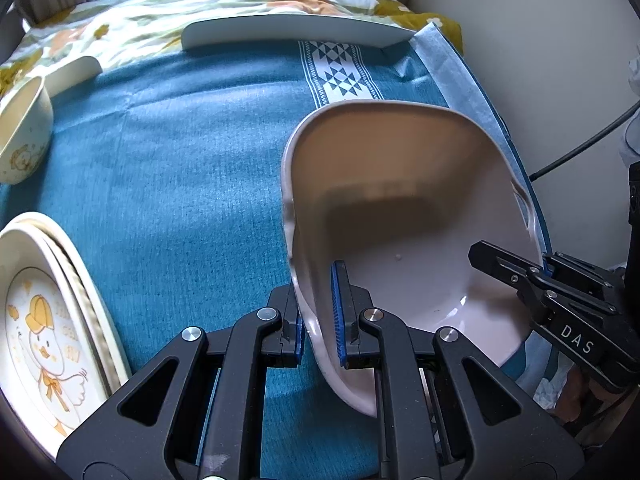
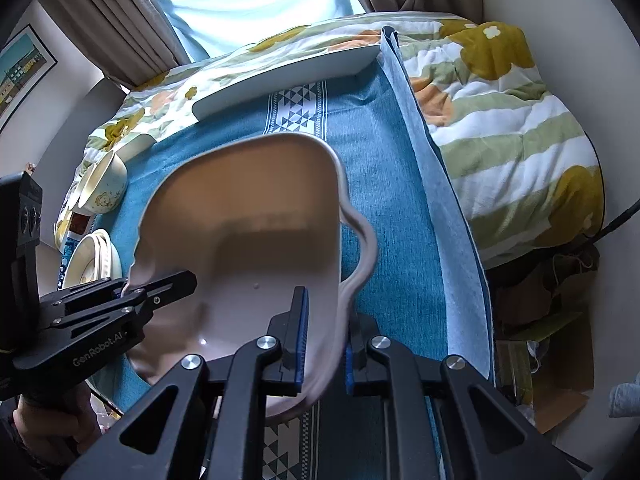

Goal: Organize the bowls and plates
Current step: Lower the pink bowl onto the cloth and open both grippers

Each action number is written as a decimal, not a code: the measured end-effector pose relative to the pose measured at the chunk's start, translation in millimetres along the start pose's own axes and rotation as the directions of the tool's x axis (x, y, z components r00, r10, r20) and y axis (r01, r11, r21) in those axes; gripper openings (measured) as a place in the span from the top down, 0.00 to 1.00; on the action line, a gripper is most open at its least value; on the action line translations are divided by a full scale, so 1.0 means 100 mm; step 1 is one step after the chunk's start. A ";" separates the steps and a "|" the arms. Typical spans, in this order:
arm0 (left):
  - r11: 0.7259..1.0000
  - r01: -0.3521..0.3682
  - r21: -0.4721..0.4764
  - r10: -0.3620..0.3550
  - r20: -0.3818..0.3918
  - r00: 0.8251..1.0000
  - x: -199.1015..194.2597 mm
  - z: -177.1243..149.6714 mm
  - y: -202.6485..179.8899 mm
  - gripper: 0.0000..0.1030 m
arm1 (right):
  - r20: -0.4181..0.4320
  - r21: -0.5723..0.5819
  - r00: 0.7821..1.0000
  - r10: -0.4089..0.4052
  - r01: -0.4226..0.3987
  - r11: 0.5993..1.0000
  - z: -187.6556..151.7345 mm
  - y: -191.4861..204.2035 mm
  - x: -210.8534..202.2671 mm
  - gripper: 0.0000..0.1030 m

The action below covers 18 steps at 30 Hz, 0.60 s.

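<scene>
Nearest the cameras, both tools are gripping one pale pinkish dish (image 1: 400, 216). The left tool (image 1: 320, 320) is clamped on the dish's left wall, one blue pad inside and one outside. The right tool (image 2: 324, 344) is clamped on the opposite wall, next to the dish's wavy handle (image 2: 360, 240). The dish is being held up over the blue cloth (image 1: 180, 152), tipped so its inside is facing the cameras.

The main risk, as I judge it, is sitting in this double grip: each tool is pinching only a thin, smooth, glazed rim, so if the two hands are pulling apart or twisting against each other, one wall could be slipping out of its pads and the dish swinging down on the other side. If it is ceramic, a drop could be chipping it, even onto the soft bed.

Farther left, a stack of duck-printed plates (image 1: 44, 320) is lying on the cloth, and beyond it a small duck-printed bowl (image 1: 24, 136) is sitting near the cloth's edge; a careless sweep leftward could be knocking either. At the far end a long white tray (image 1: 296, 32) is resting where the cloth is meeting the flowered quilt (image 2: 500, 120), on soft, uneven bedding, so anything set down there could be tilting or sliding.
</scene>
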<state>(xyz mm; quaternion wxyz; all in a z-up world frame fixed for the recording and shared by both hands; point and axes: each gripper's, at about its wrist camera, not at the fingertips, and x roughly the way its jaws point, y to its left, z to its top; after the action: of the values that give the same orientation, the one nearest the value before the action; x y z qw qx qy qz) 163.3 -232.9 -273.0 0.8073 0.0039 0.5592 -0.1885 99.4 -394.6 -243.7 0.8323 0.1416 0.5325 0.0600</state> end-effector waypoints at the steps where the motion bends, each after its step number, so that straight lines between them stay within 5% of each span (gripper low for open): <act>1: 1.000 -0.002 0.002 0.002 -0.001 1.000 0.00 0.00 0.00 0.90 | -0.001 0.005 1.000 0.004 -0.004 1.000 0.00 -0.01 0.00 0.87; 5: 1.000 0.001 0.008 0.000 -0.008 1.000 0.01 0.02 -0.02 0.84 | -0.002 0.013 1.000 0.009 -0.009 1.000 0.01 -0.02 0.01 0.87; 9: 1.000 0.000 0.016 0.000 0.005 1.000 -0.01 0.02 -0.04 0.35 | 0.016 0.002 1.000 0.009 -0.009 1.000 0.00 -0.01 -0.02 0.86; 14: 1.000 -0.003 0.019 0.003 0.031 1.000 -0.10 0.05 -0.03 0.34 | 0.044 -0.031 0.999 0.019 -0.018 0.999 -0.01 -0.01 -0.11 0.65; 18: 1.000 -0.007 0.019 0.006 0.049 0.999 -0.28 0.07 -0.05 0.34 | 0.061 -0.043 0.998 0.012 -0.010 0.999 -0.02 -0.03 -0.28 0.63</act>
<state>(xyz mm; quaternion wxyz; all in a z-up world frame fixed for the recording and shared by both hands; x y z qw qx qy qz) 159.6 -230.6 -244.4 0.8213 0.0088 0.5373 -0.1914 85.9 -403.7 -221.0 0.8507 0.1285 0.5046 0.0716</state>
